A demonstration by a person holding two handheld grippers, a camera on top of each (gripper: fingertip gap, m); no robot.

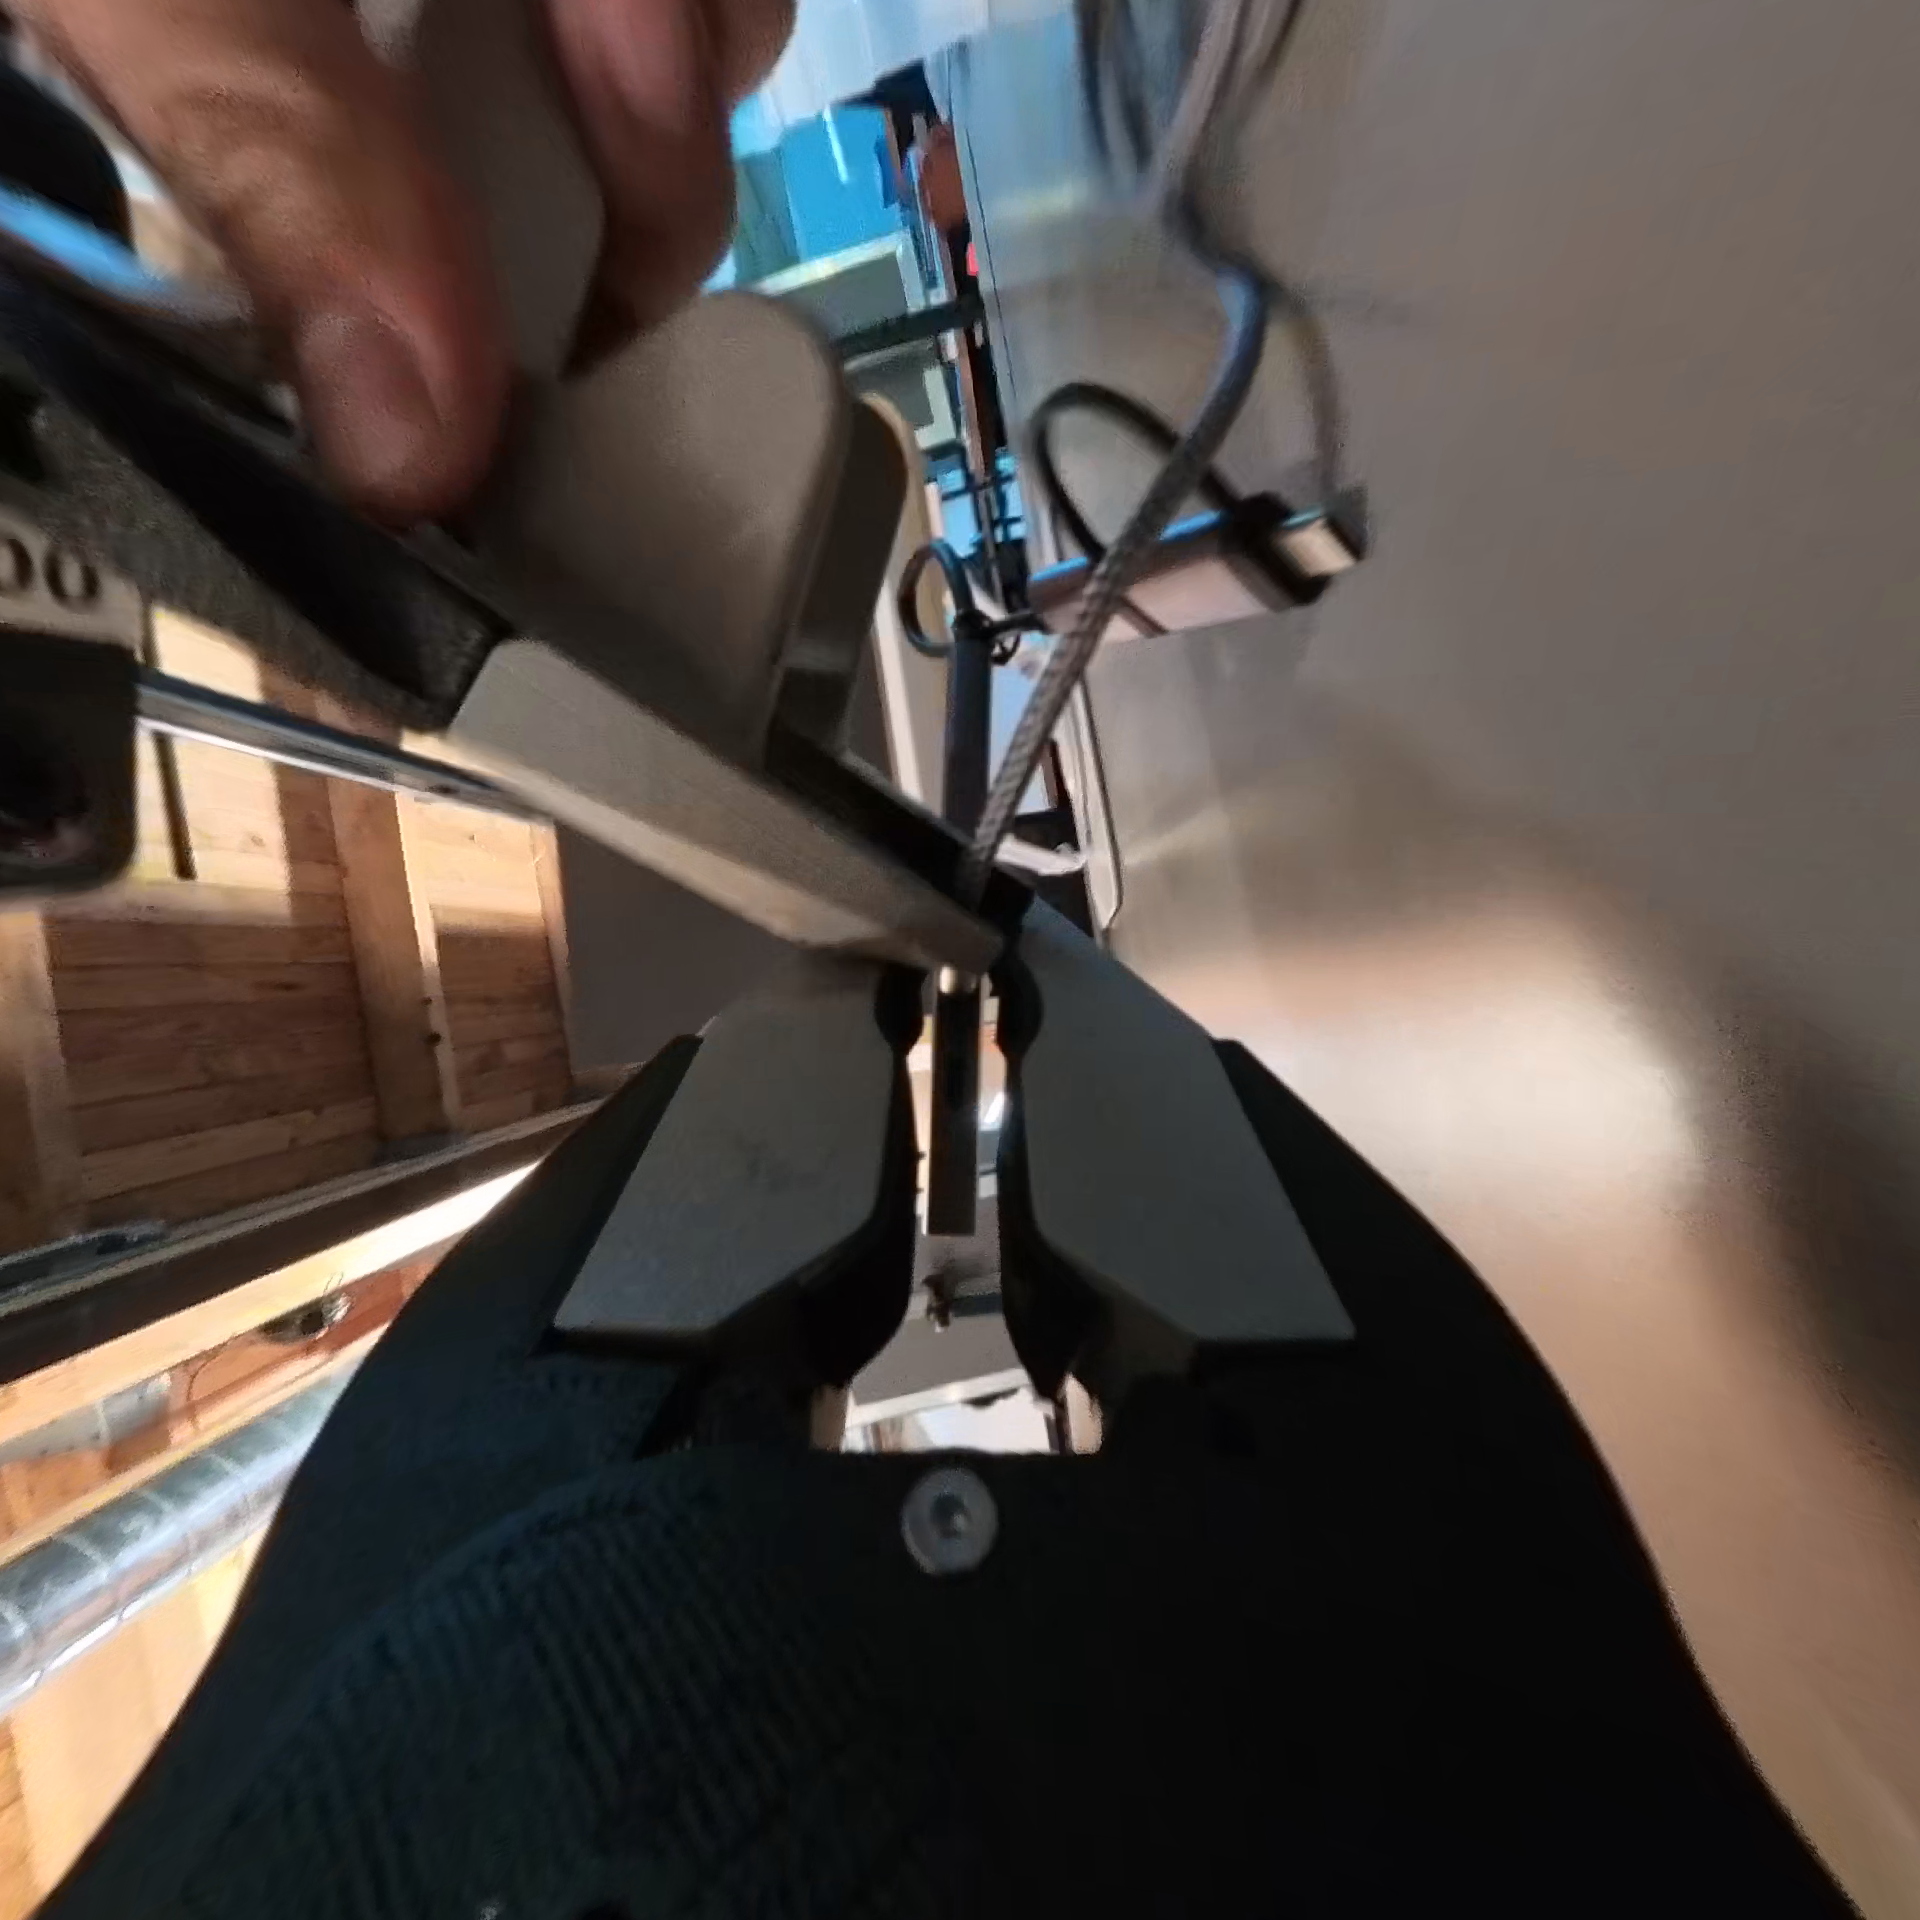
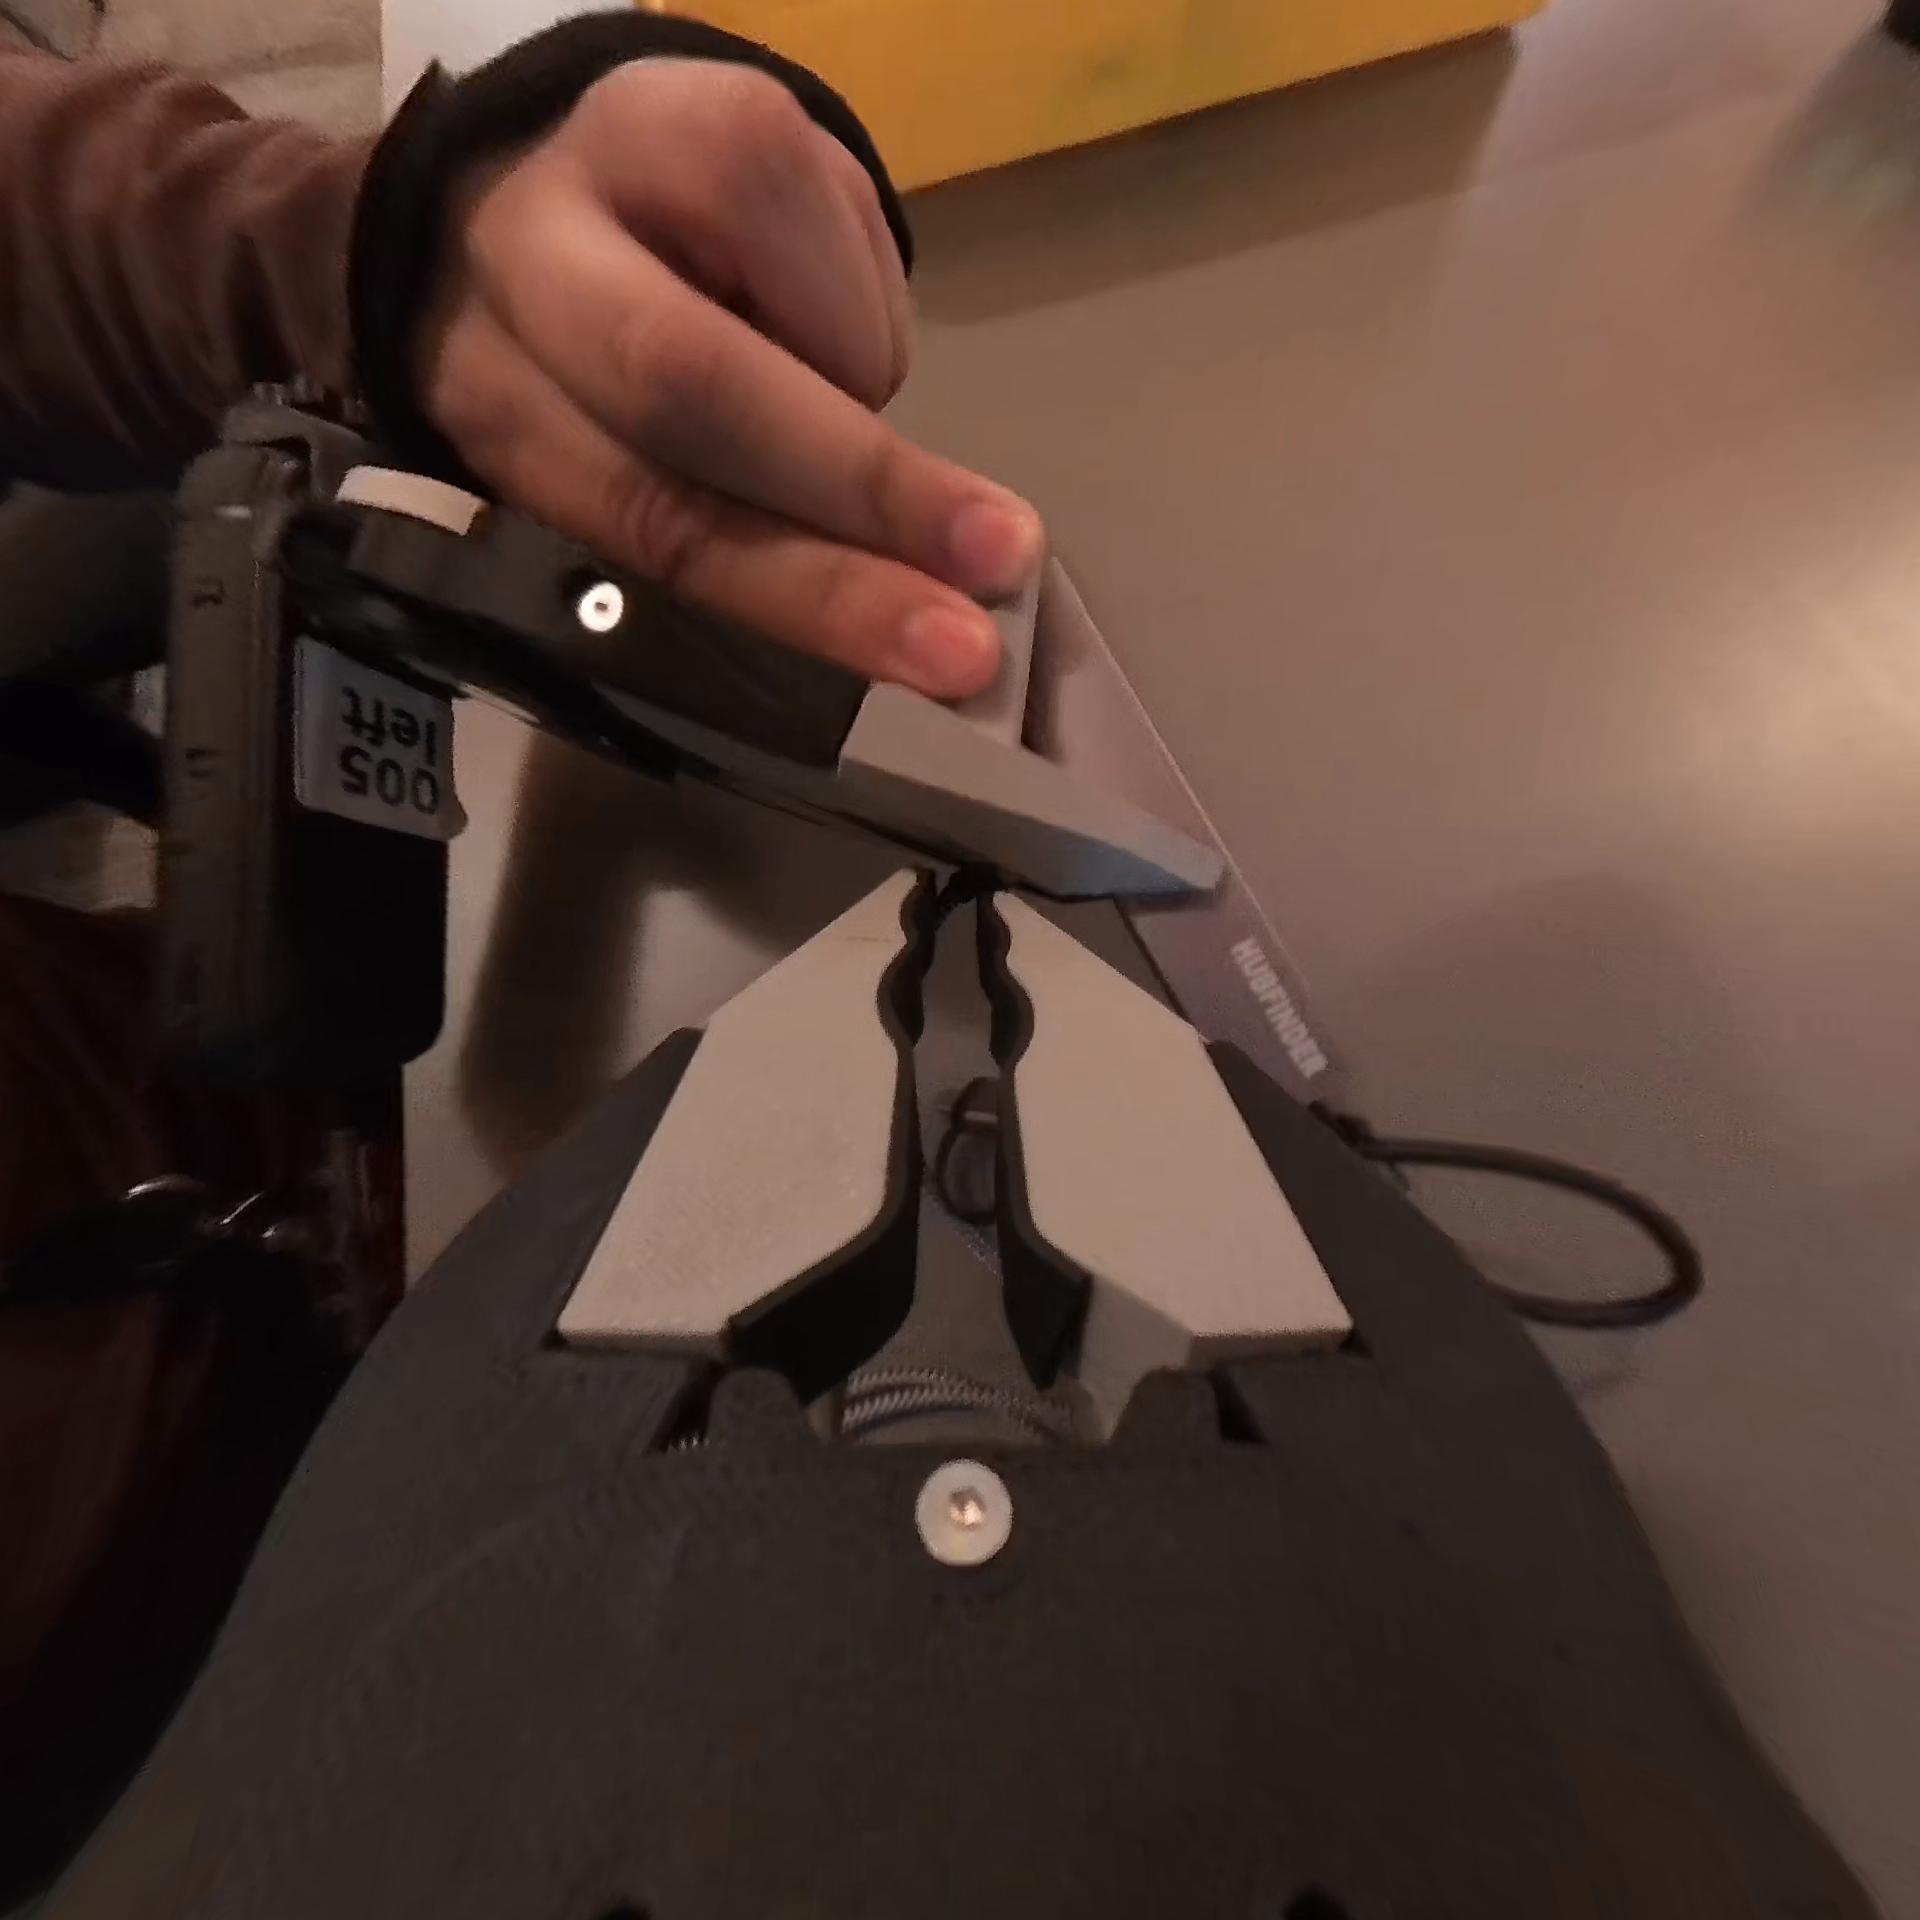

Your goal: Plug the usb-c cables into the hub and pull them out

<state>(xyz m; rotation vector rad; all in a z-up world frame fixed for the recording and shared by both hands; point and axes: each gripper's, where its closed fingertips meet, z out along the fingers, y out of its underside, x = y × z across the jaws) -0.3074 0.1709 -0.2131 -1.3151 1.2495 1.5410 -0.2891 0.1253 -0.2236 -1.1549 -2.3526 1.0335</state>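
My left gripper (image 1: 956,987) is shut on the dark grey hub (image 1: 951,1143), seen edge-on between its fingers. In the right wrist view it (image 2: 1195,857) comes in from the left in a person's hand and holds the hub (image 2: 1257,997) tilted above the table. The hub's black tail cable (image 2: 1558,1247) loops onto the table. My right gripper (image 2: 951,896) is shut on a black USB-C plug (image 2: 948,881) at the hub's edge. I cannot tell whether the plug is seated. In the left wrist view the right gripper (image 1: 992,920) reaches in from the upper left, and the plug's braided grey cable (image 1: 1049,717) trails away from it.
A beige table (image 2: 1455,623) lies under both grippers. A second small grey device (image 1: 1195,592) with a black cable loop (image 1: 1060,468) lies farther off on the table. A yellow box (image 2: 1039,83) stands at the far edge. A wooden wall (image 1: 260,987) is at the left.
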